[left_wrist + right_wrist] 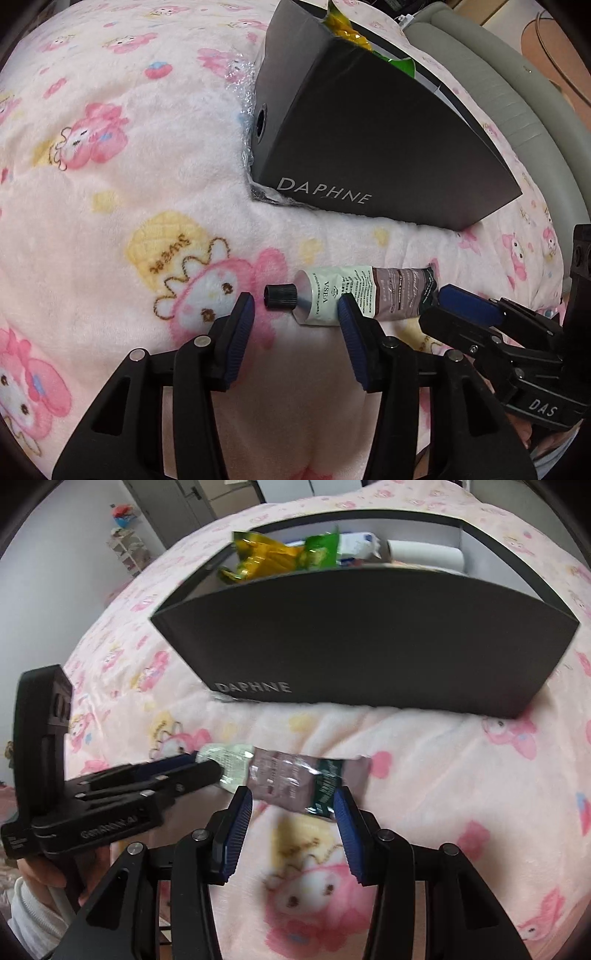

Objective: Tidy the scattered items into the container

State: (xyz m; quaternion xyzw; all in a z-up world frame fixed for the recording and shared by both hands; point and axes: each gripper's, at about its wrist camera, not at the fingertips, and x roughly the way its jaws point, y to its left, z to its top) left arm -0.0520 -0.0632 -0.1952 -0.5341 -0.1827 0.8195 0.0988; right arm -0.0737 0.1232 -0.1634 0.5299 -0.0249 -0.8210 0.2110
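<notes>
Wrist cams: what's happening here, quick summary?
A person with a gripper in each hand is working on a tube of cream lying on a pink blanket. The left gripper straddles the capped end, the right gripper the crimped tail; both look open, nothing lifted. Behind stands the dark box, already holding snack packets and a white roll.

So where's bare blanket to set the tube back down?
Free: the blanket left of the tube's cap, and the strip between tube and box. Crowded: around the tube, with left gripper and right gripper straddling it.
</notes>
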